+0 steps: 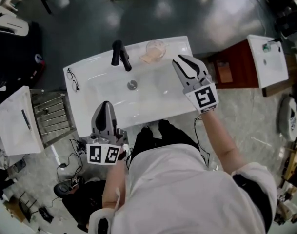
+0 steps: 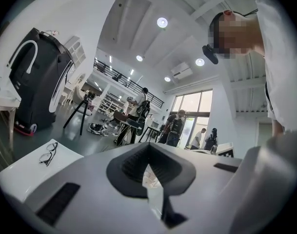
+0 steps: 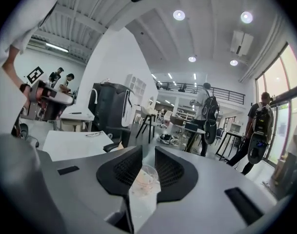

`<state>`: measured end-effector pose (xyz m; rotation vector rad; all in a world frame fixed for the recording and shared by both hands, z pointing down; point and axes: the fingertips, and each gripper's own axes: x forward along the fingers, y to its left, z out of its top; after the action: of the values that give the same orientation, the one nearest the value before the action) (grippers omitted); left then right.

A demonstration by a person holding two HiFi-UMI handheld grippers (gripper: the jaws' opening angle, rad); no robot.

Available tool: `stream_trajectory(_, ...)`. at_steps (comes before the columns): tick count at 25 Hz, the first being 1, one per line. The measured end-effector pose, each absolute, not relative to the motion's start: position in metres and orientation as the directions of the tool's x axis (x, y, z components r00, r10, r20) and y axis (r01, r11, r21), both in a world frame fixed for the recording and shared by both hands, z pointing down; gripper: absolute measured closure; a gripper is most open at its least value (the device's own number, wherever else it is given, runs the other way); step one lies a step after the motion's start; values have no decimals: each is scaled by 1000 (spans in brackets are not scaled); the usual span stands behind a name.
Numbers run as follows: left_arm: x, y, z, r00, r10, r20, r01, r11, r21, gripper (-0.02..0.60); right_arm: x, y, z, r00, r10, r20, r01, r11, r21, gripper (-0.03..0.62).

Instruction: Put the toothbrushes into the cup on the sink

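White washbasin (image 1: 85, 67) seen steeply from above, with a black faucet (image 1: 121, 55) at its back rim and a round metal drain (image 1: 132, 85) in the middle of the bowl. A clear plastic cup (image 1: 155, 48) stands upright on the back rim, just right of the faucet; something pale orange shows in and beside it, too blurred to name, and no toothbrush can be made out with certainty. A pair of glasses (image 1: 73, 80) lies on the basin's left rim, well apart from the cup. The right gripper (image 1: 180, 60) hovers over the back right part of the basin, near the cup but not touching it. Its jaws stand a narrow way apart with nothing between them, and the cup shows beyond the gap in the right gripper view. The left gripper (image 1: 106, 104) sits at the basin's near edge, pointing towards the bowl. Its jaws are closed together at the tips, and it holds nothing.
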<state>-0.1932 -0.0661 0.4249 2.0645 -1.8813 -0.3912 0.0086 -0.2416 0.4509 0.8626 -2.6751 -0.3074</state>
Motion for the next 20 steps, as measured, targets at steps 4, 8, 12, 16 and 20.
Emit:
stream_trajectory(4, -190, -69, 417, 116, -993, -5, -910, -108, 401, 578, 13, -231, 411, -785, -603, 141, -559, 789, 255, 525)
stream_trajectory(8, -189, -73, 406, 125, -992, -32, -914, -128, 385, 578, 26, -233, 383, -782, -617, 85, -597, 781, 182, 533)
stream_trajectory(12, -188, -74, 392, 122, -991, -60, -918, -136, 371, 578, 50, -230, 365, -761, -644, 78, -631, 763, 138, 534)
stream_trajectory(16, -191, -71, 378, 104, -991, -80, -926, -126, 356, 578, 81, -220, 350, -751, -659, 25, -660, 751, -7, 536)
stream_trajectory(20, -195, -68, 368, 84, -992, -97, -932, -113, 344, 578, 100, -216, 335, -749, -662, -46, -649, 745, -152, 536)
